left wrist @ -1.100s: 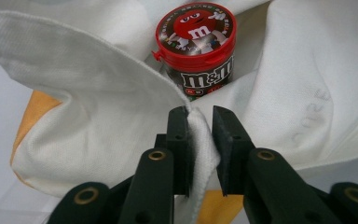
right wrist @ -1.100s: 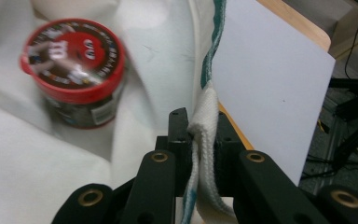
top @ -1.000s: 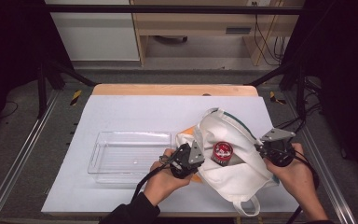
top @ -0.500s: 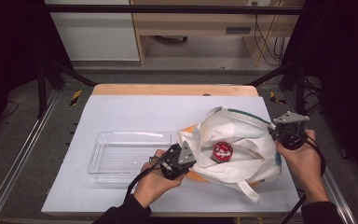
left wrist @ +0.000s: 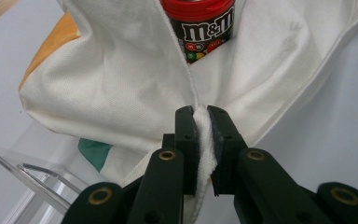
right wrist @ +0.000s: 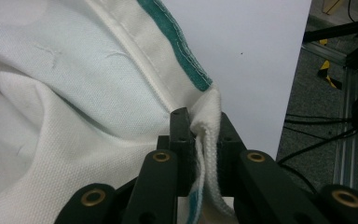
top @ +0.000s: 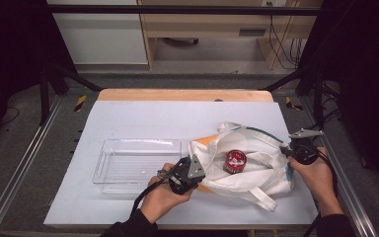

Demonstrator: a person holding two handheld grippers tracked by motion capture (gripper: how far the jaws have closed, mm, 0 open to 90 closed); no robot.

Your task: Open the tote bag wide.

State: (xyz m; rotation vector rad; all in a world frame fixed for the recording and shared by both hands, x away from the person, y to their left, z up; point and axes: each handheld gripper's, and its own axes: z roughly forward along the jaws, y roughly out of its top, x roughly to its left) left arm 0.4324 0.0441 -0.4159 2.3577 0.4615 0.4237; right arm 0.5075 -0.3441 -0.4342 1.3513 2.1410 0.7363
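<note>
Tongs first: our left tongs are clenched on a bunched fold of the white cloth bag, the pads pinching its rim from both sides. Our right tongs are likewise clamped on the bag's opposite edge, where a white strap and a green-trimmed hem are gathered between the jaws.

From the high view, the left tongs sit at the bag's nine o'clock side and the right tongs at its three o'clock side, so the bag is stretched between our two hands with its mouth held open. It lies on the desk toward four o'clock of the white surface. Inside the open mouth stands a red-lidded candy jar; the left gripper view shows its dark label just past the cloth at twelve o'clock.

A clear plastic tray rests at nine o'clock of the bag, touching or nearly touching its edge.

We judge the step in hand to be spreading the bag open to free the jar. Next we would need one pair of tongs to let go of the cloth and reach in for the jar, while the other keeps the mouth from collapsing.
</note>
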